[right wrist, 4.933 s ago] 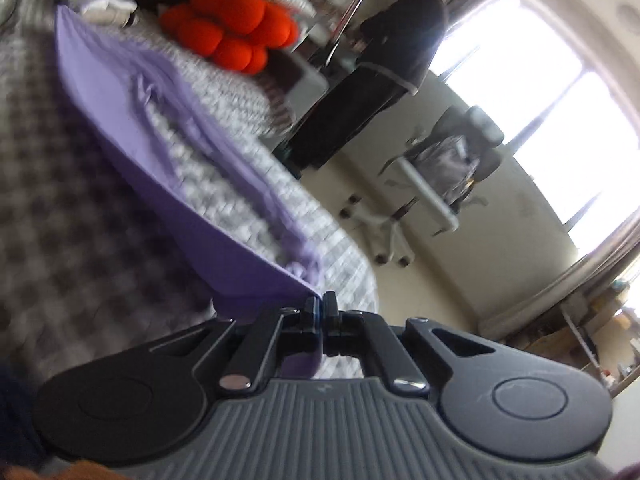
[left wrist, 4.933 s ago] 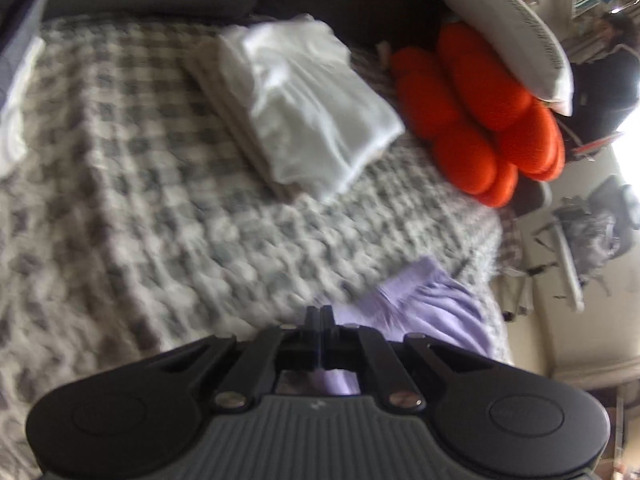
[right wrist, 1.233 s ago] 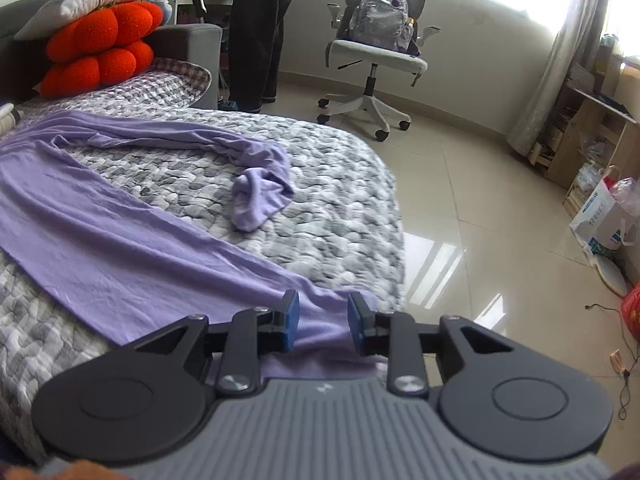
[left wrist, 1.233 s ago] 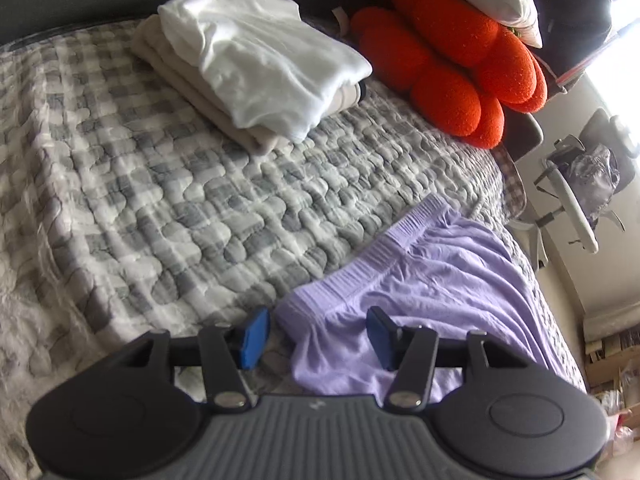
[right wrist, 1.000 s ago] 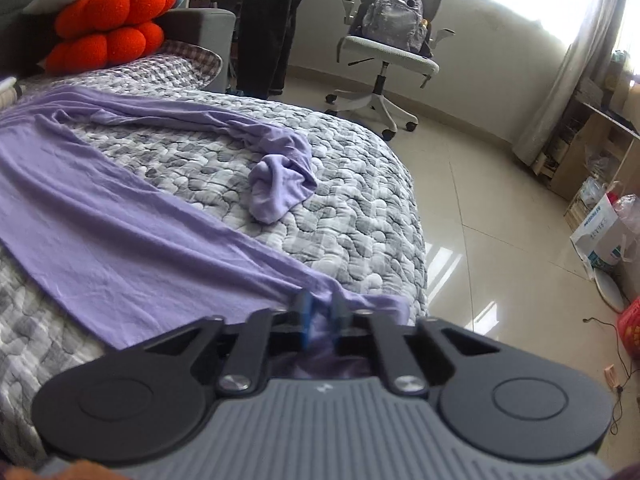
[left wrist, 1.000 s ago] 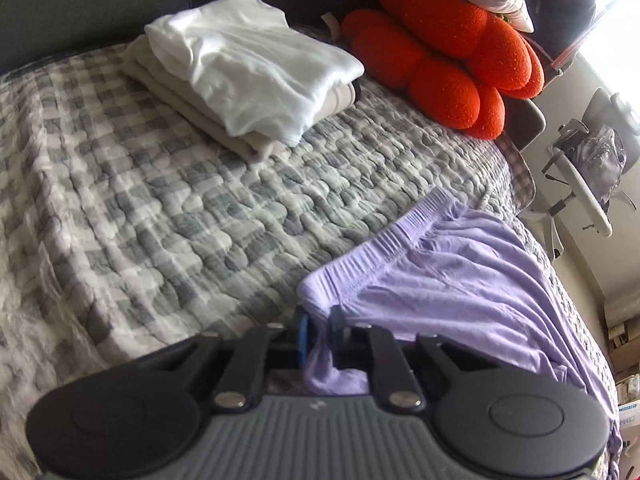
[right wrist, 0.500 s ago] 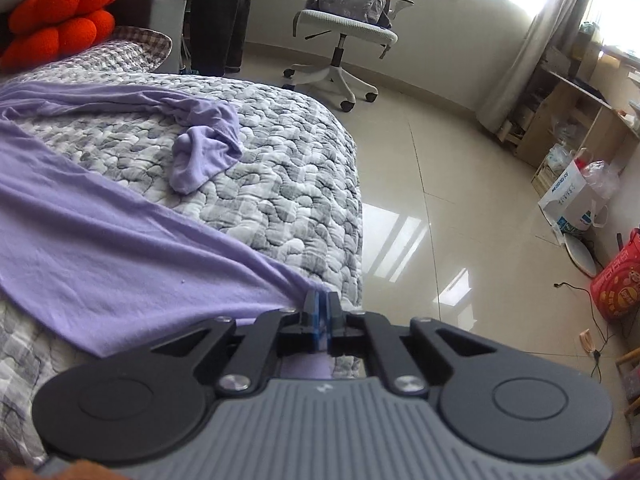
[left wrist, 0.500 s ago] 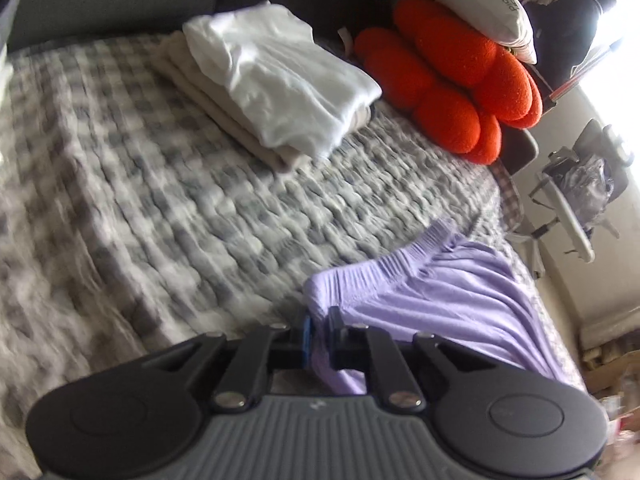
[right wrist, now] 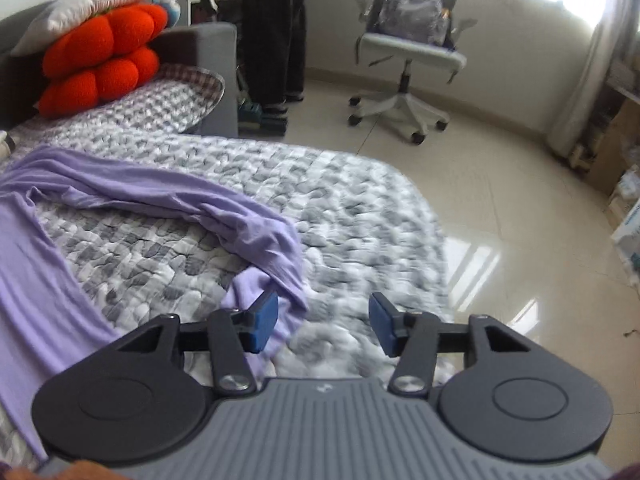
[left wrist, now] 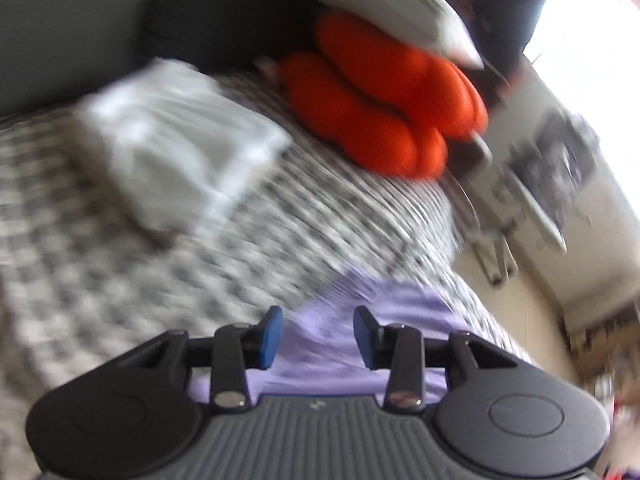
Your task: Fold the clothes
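Now both of my grippers have let go: half a second ago each one was pinched tight on the purple garment, and at this moment their blue pads stand wide apart with nothing between them. My left gripper point(left wrist: 316, 336) hangs over the waistband end of the purple garment point(left wrist: 384, 312), its jaws spread, and the cloth lies under the gap; the left view is much blurred, so I cannot tell if the pads touch the fabric. My right gripper point(right wrist: 323, 322) is also spread wide. Its left pad is just beside the crumpled end of a leg of the purple garment point(right wrist: 256, 236), perhaps touching it, while the right pad is over the bare quilt point(right wrist: 360, 208).

I count one purple garment with two legs. One leg lies flat along the left side of the quilt in the right view, the other lies in a curve across the middle of the quilt and ends in a bunch near my right gripper. The legs have come closer to that gripper than before, when I held the hem at the quilt's edge.

At the far end of the quilt I see one stack of folded white clothes point(left wrist: 176, 148), one orange cushion point(left wrist: 384, 108) beside it, and one white pillow point(left wrist: 384, 4) on top of the cushion. Beyond the quilt, on the floor, is one office chair point(right wrist: 408, 52) and one person point(right wrist: 276, 28) standing.
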### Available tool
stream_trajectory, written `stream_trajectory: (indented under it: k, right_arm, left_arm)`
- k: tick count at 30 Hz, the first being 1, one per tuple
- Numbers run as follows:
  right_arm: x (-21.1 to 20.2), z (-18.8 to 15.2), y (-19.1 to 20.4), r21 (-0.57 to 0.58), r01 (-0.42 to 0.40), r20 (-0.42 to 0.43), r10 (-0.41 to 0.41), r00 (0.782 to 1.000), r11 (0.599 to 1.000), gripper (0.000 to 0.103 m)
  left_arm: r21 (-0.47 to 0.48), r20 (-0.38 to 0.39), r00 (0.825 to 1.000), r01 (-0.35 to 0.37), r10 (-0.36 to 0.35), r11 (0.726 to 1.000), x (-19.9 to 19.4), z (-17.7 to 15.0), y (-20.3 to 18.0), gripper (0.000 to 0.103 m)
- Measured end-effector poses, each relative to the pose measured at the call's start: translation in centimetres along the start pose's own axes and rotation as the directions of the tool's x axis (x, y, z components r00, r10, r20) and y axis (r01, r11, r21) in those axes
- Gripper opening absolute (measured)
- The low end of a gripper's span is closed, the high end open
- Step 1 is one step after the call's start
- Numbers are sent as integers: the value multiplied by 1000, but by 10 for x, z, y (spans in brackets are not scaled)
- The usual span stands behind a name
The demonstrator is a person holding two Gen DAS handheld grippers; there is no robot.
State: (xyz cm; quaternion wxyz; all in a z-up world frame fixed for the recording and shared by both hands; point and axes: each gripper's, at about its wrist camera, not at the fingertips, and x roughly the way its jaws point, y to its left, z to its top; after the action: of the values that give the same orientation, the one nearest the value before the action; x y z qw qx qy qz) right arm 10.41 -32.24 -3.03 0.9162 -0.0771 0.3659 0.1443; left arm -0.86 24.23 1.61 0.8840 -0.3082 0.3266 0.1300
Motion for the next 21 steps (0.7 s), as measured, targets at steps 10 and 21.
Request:
stream_trajectory:
  k: [10,21]
  right_arm:
    - [-18,11,62,-472,569,407,-406,818,673,1]
    - [-11,-26,63,-628,618,476,-395,785,472,17]
  left_arm:
    - [154,-103,995,21,-5,988,70,-15,-59,40]
    - [203,-115,993,11,13,979,68,-13,-51,40]
